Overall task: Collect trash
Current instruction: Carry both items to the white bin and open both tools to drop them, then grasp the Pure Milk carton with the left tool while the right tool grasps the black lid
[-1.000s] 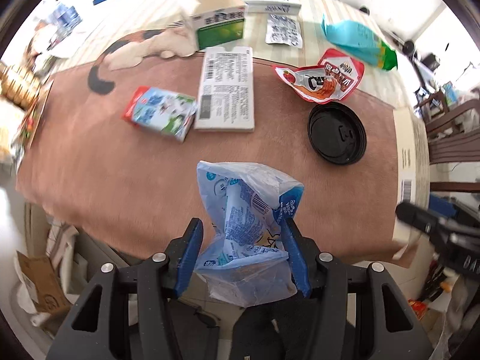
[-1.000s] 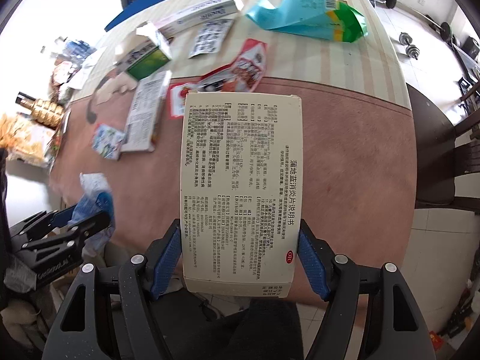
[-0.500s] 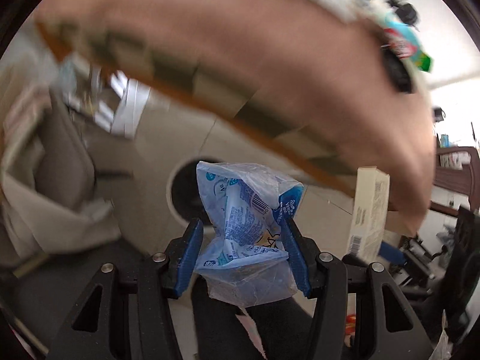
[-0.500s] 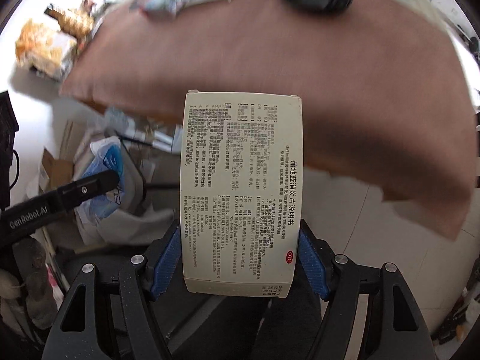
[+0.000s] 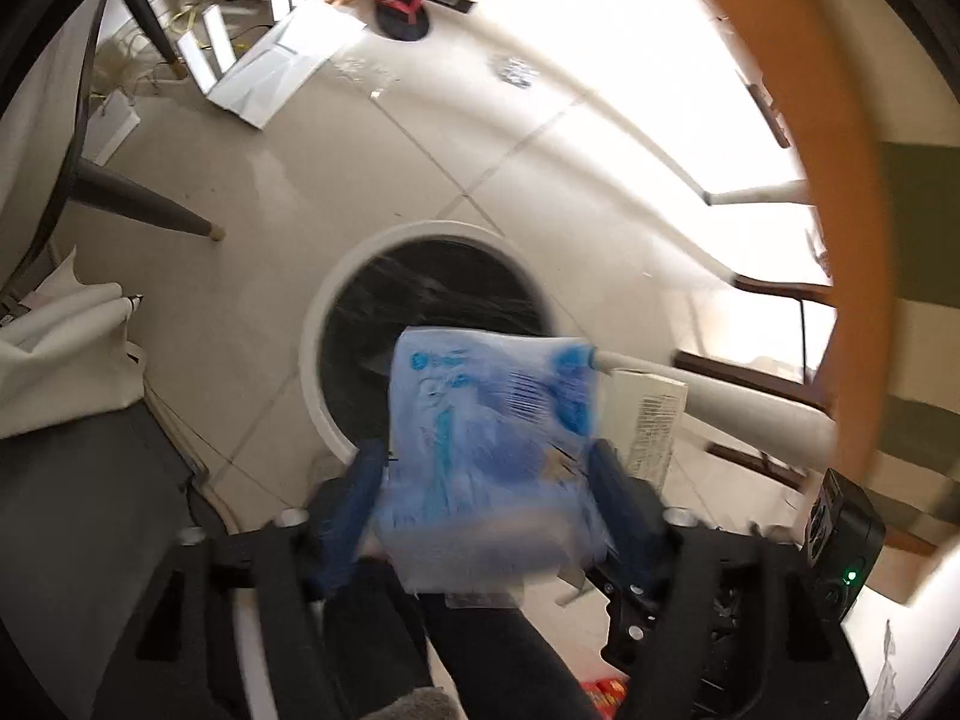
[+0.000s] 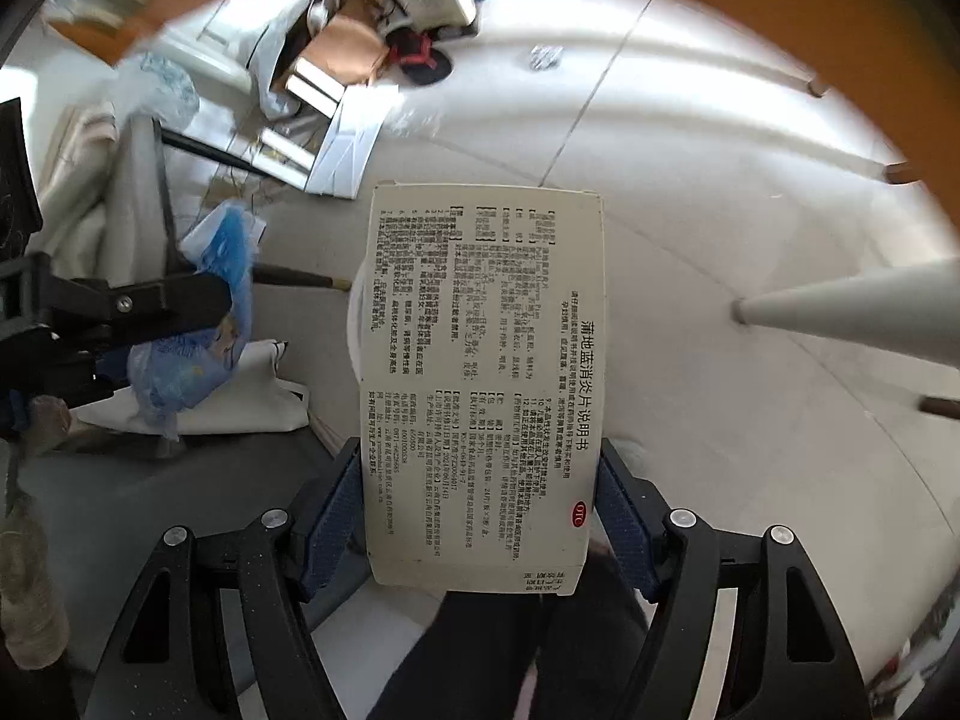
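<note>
A round white trash bin [image 5: 312,360] with a black liner stands on the tiled floor, right below my left gripper [image 5: 483,456]. Its jaws are opening, and a crumpled blue-and-clear plastic bag [image 5: 492,420] still hangs, blurred, between the spread blue fingers. In the right wrist view the same bag [image 6: 222,252] sits at the left gripper [image 6: 168,300]. My right gripper [image 6: 480,480] is shut on a cream medicine box [image 6: 480,360] covered in printed text, held upright. This box hides most of the bin, whose rim [image 6: 354,324] shows beside it. The box [image 5: 648,420] appears just right of the bag.
The brown tablecloth edge [image 5: 840,120] arcs overhead. White table legs [image 5: 750,402] slant down to the right of the bin, and a dark chair leg [image 5: 138,204] to its left. Cardboard, white panels and a sandal [image 5: 402,6] litter the far floor. A white cloth bag [image 5: 60,372] lies at left.
Both grippers dropped from above the tabletop to below its edge, over the floor bin. The left fingers have spread apart around the bag. The right grip on the box is unchanged.
</note>
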Tool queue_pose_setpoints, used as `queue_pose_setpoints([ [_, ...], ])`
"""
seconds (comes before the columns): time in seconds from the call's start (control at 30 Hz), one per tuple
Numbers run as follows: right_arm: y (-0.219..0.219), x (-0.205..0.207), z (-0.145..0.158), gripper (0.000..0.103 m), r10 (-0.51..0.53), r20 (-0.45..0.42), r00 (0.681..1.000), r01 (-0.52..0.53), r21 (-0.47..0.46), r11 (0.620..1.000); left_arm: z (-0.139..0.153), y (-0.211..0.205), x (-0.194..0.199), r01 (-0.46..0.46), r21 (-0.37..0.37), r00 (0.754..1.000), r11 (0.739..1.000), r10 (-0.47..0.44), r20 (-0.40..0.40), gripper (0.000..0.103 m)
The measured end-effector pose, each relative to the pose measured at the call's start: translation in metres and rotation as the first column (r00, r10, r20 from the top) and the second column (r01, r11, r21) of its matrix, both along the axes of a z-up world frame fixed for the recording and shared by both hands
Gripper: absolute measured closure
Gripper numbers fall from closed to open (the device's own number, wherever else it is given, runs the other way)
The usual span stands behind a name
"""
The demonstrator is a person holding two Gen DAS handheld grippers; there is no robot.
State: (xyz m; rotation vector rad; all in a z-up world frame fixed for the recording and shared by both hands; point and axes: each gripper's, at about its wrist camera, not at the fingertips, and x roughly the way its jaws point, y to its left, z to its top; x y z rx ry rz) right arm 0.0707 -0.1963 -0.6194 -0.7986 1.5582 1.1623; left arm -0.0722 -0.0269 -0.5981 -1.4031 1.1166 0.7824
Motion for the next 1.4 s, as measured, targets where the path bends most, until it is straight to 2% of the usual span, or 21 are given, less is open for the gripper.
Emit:
queue_pose_setpoints([
  [0.03,0.000,0.001,-0.015,0.024,0.009,-0.009,1.000,-0.009,0.002,1.000,-0.011,-0.001,-0.004,-0.006,0.003,1.000,1.000,0.006,-0.010,0.005],
  [0.07,-0.001,0.002,-0.029,0.012,0.017,-0.011,1.000,-0.017,0.003,1.000,-0.019,-0.004,-0.007,-0.007,0.008,1.000,1.000,0.008,-0.030,0.001],
  [0.13,-0.004,0.004,-0.048,0.001,0.023,0.012,1.000,-0.023,0.003,1.000,-0.028,-0.009,-0.012,0.000,0.047,0.994,0.999,0.005,-0.106,0.000],
  [0.27,0.003,-0.001,-0.060,0.001,0.025,0.116,0.993,-0.025,-0.008,1.000,-0.029,-0.020,-0.017,0.059,0.148,0.960,0.987,-0.016,-0.279,0.000],
  [0.33,0.002,0.000,-0.059,0.001,0.020,0.142,0.990,-0.015,-0.039,0.999,-0.023,-0.028,-0.019,0.093,0.169,0.935,0.981,-0.028,-0.353,0.000],
  [0.5,0.008,0.012,-0.047,0.001,0.005,0.203,0.979,0.010,-0.071,0.997,0.001,-0.039,-0.017,0.128,0.170,0.926,0.977,-0.056,-0.374,0.000],
  [0.57,0.011,0.018,-0.039,0.001,0.000,0.201,0.980,0.015,-0.072,0.997,0.012,-0.043,-0.018,0.143,0.171,0.921,0.975,-0.068,-0.383,0.000],
  [0.77,0.009,0.025,-0.001,0.001,-0.020,0.213,0.977,0.036,-0.073,0.997,0.031,-0.044,-0.021,0.162,0.168,0.912,0.972,-0.082,-0.403,0.000],
  [0.93,0.006,0.026,0.040,0.001,-0.029,0.207,0.978,0.044,-0.070,0.997,0.072,-0.050,-0.025,0.142,0.158,0.914,0.977,-0.068,-0.401,0.000],
  [1.13,0.004,0.021,0.114,0.001,-0.031,0.164,0.986,0.043,-0.072,0.996,0.146,-0.058,-0.032,0.143,0.162,0.908,0.976,-0.065,-0.414,0.000],
  [1.3,0.004,0.015,0.191,0.001,-0.037,0.117,0.992,0.044,-0.053,0.998,0.221,-0.060,-0.036,0.156,0.183,0.907,0.971,-0.067,-0.417,0.000],
  [1.4,0.009,0.020,0.246,0.001,-0.066,0.072,0.995,0.067,-0.015,0.998,0.273,-0.055,-0.027,0.178,0.239,0.905,0.955,-0.064,-0.421,0.000],
])
